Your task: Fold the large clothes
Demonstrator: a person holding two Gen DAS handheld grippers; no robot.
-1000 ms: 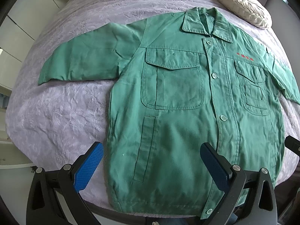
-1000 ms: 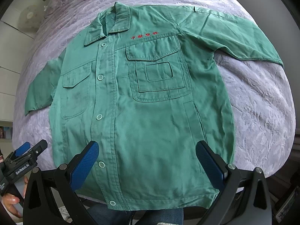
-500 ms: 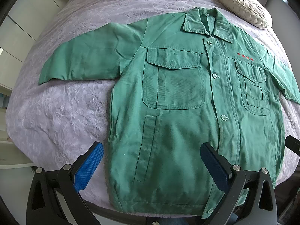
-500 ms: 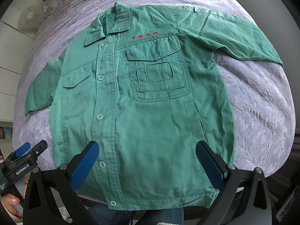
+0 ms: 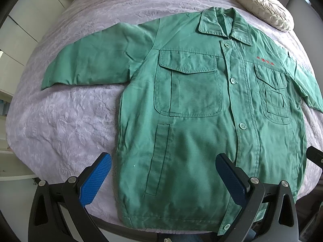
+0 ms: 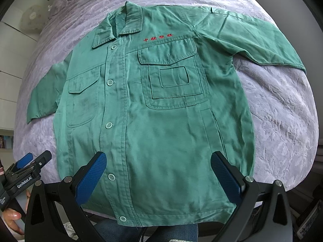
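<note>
Left hand-held gripper (image 5: 163,178) hangs wide and empty over the lower left of the green jacket (image 5: 201,121); right hand-held gripper (image 6: 159,178), also wide and empty, over the hem at lower centre. Jacket lies buttoned and flat, front up, on the purple bed (image 5: 70,121), sleeves spread, nothing folded yet. Judgement: pinch one sleeve (image 5: 90,66) near the cuff and lay it across the chest; bare bedspread either side gives room, but the hem sits at the bed's near edge.
</note>
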